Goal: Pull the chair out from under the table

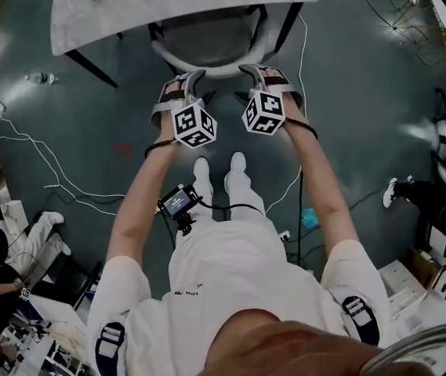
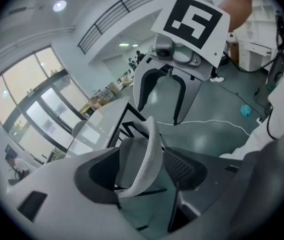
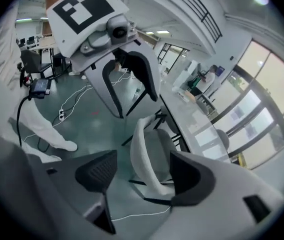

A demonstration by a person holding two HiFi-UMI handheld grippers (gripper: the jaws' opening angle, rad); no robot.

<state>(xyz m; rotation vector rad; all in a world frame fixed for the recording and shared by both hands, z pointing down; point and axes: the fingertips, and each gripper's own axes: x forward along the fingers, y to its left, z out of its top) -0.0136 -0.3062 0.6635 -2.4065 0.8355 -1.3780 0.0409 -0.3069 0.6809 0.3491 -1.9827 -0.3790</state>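
White chair (image 1: 211, 70) backrest between wide-open left tongs (image 1: 185, 83), likewise right tongs (image 1: 263, 77), neither gripping; seat under marble table (image 1: 168, 6)

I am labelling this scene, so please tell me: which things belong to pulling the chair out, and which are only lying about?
For the job: chair, table it stands under, left gripper and right gripper, jaws open with the chair's back between them.

Lying about: bottle on the floor, white cables, small blue thing on the floor.
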